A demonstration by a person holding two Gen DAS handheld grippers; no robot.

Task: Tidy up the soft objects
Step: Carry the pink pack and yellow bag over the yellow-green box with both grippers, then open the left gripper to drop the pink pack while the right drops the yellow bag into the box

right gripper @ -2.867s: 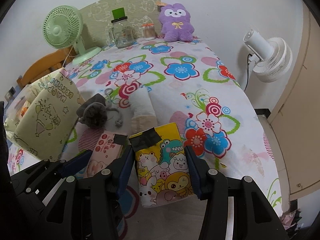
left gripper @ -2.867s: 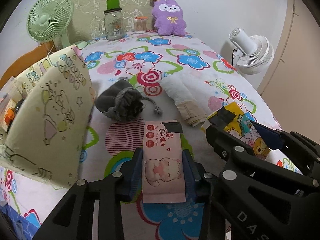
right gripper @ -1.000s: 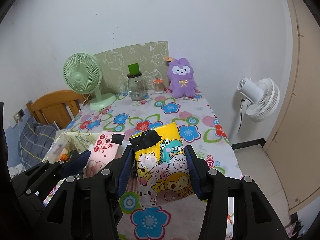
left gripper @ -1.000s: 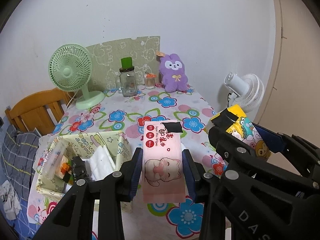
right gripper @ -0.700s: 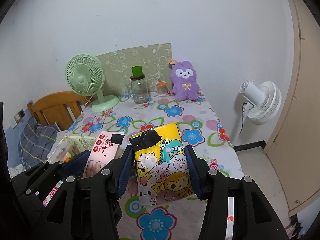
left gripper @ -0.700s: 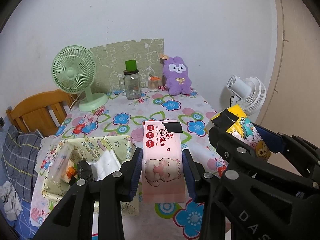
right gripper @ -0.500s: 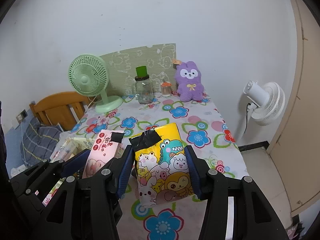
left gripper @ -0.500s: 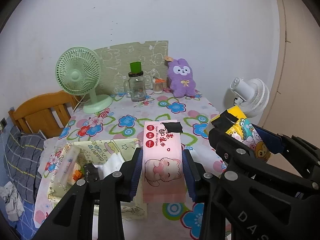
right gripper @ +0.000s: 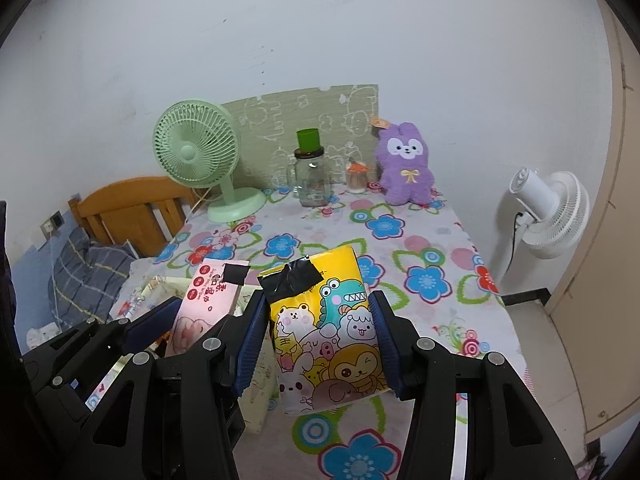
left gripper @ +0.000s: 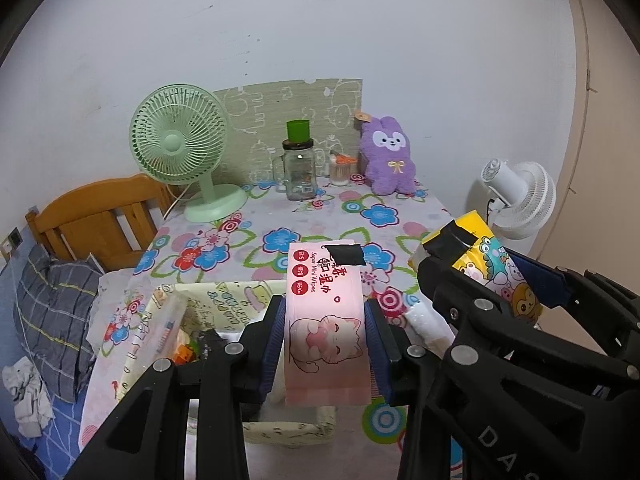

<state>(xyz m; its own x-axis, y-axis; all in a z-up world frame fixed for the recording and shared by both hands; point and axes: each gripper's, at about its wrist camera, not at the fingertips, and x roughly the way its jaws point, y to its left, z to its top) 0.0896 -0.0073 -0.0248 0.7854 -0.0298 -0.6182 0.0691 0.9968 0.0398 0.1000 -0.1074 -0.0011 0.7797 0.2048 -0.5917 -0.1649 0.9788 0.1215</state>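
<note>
Left wrist view: left gripper point(left gripper: 325, 336) clamped on a pink wipes pack point(left gripper: 325, 320) reading "Super Mini Wipes", held above the cream storage bin point(left gripper: 224, 304) at the near left of the floral table point(left gripper: 384, 216). Right gripper point(right gripper: 318, 334) squeezing a yellow cartoon-animal pack point(right gripper: 324, 328) just right of it. Far off: green fan point(left gripper: 180, 148), glass jar point(left gripper: 298, 172), purple plush bunny point(left gripper: 390, 160), nothing blocking the bin.

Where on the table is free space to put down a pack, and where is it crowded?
Free: the flowered cloth in the middle, between the storage box and the far row, and its right side. Crowded: the far edge, with green fan, glass jar and purple plush. The box already holds items.
</note>
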